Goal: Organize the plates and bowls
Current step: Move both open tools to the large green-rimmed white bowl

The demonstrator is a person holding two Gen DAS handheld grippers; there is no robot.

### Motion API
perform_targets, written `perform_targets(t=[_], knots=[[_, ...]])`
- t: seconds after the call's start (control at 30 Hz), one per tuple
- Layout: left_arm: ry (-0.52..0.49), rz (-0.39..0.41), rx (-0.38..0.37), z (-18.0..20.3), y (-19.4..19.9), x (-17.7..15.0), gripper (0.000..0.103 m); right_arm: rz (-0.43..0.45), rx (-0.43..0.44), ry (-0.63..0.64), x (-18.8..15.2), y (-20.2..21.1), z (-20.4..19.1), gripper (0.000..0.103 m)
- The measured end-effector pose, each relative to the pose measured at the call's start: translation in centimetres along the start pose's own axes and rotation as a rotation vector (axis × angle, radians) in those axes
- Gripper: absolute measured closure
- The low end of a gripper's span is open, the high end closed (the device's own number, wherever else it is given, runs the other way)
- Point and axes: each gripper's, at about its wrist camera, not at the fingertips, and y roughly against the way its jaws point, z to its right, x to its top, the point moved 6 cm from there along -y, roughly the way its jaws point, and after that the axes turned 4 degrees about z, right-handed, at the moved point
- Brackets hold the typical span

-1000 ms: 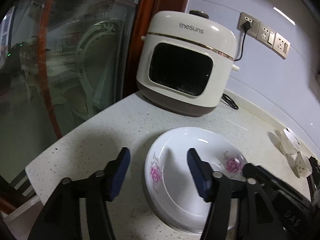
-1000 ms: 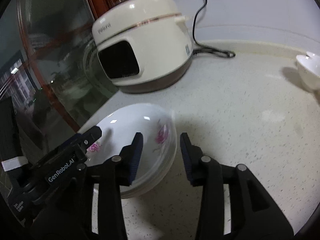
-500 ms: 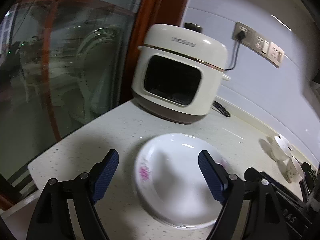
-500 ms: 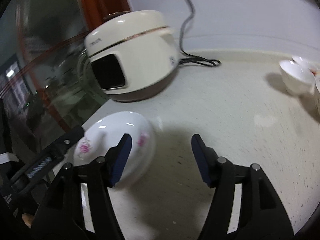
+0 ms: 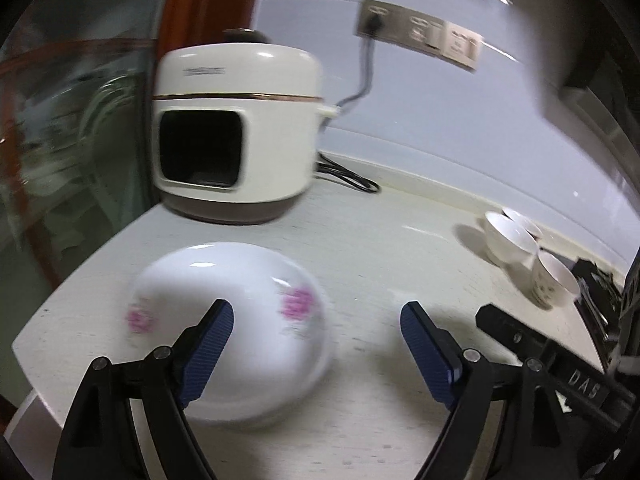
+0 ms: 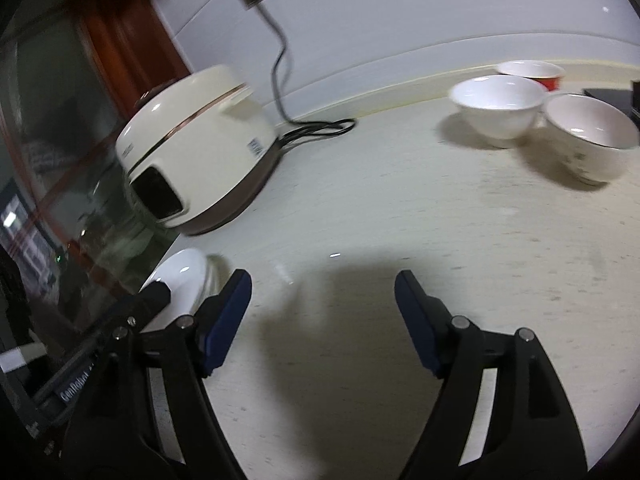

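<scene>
A stack of white plates with pink flowers (image 5: 240, 312) lies on the pale speckled counter (image 5: 380, 248) in front of a rice cooker. My left gripper (image 5: 320, 340) hovers over the stack's right edge, its jaws opening; the pads press on nothing. In the right wrist view only the plates' (image 6: 184, 272) rim shows at lower left. My right gripper (image 6: 322, 312) is over bare counter, jaws opening with nothing between them. Three bowls stand far right: a white bowl (image 6: 498, 108), a red bowl (image 6: 532, 72) and a patterned bowl (image 6: 592, 140).
A cream rice cooker (image 5: 236, 132) stands at the back left, its cord (image 5: 352, 176) running to wall sockets (image 5: 420, 36). A glass pane with a red-brown frame (image 5: 192, 12) borders the counter's left edge. Dark objects (image 5: 596, 280) lie beyond the bowls.
Both grippers have opened wider and swung right. The plates have slid toward the left of both views, and the bowls at the right now show larger.
</scene>
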Motion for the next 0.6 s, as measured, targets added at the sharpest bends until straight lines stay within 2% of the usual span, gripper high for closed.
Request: perform_targets(t=[0.3, 0.47, 0.6], knots=[[-0.092, -0.070, -0.083, 7.3, -1.8, -1.7, 0.016, 0.070, -0.051, -0.122, 1.3, 4.3, 6.9, 0.024], [-0.163, -0.109, -0.131, 12.0, -3.1, -2.4, 0.016, 0.168, -0.103, -0.173, 2.7, 7.6, 11.2, 0.024], [-0.190, -0.144, -0.168, 14.8, -4.3, -2.9, 0.016, 0.223, -0.152, -0.267, 3.9, 9.9, 15.9, 0.023]])
